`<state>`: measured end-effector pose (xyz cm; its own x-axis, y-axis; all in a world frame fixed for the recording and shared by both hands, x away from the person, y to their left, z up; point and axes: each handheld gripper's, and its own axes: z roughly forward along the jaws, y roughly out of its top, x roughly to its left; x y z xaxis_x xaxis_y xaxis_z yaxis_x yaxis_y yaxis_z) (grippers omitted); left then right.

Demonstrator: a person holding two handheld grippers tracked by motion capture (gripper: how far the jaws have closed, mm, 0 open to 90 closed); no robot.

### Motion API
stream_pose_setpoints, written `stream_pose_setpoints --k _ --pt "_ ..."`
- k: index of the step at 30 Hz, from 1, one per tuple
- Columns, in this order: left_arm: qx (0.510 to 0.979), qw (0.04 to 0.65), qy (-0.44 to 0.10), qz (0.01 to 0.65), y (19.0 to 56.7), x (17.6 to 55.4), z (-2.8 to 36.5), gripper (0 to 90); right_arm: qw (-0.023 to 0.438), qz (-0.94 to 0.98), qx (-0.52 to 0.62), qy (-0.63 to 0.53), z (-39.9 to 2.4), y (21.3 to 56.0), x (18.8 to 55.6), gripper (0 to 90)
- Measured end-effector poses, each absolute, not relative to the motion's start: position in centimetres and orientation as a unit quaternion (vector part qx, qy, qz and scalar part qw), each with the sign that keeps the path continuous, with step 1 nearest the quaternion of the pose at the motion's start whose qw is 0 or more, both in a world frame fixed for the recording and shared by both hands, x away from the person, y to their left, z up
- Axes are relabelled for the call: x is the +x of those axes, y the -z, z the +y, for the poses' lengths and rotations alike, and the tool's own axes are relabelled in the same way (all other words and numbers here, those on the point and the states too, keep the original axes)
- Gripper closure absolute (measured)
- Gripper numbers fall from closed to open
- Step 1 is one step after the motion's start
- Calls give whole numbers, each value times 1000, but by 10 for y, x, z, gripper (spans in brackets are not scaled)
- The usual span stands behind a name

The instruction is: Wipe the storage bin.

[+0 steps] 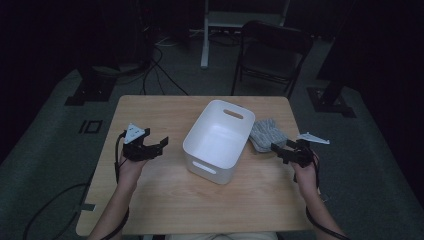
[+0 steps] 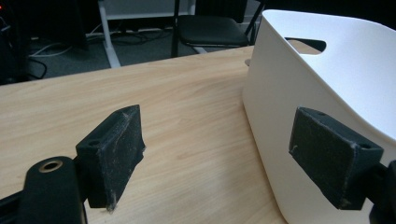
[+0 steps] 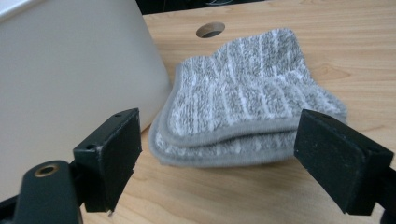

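A white plastic bin (image 1: 218,140) with handle slots stands empty in the middle of the wooden table (image 1: 165,195). A folded grey striped towel (image 1: 266,134) lies just right of it, touching the bin's wall. My left gripper (image 1: 161,143) hovers left of the bin, open, with bare table between its pads (image 2: 114,156) and the bin's wall (image 2: 303,84) close on the right. My right gripper (image 1: 279,150) is at the towel's near edge, open; the folded towel (image 3: 243,102) lies just beyond its pads (image 3: 112,156), not pinched.
A round cable hole (image 3: 210,30) is cut in the table behind the towel. Beyond the table's far edge stand a dark folding chair (image 1: 272,55) and a white stand (image 1: 206,35), with cables on the floor.
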<state>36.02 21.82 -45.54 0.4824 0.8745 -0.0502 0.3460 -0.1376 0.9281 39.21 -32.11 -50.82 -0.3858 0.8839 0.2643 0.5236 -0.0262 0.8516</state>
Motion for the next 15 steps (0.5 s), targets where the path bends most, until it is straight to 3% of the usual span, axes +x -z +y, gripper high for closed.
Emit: stream_pose_setpoints --k 15 --pt "722 473 -253 438 480 339 223 180 172 700 497 -482 -322 513 369 149"
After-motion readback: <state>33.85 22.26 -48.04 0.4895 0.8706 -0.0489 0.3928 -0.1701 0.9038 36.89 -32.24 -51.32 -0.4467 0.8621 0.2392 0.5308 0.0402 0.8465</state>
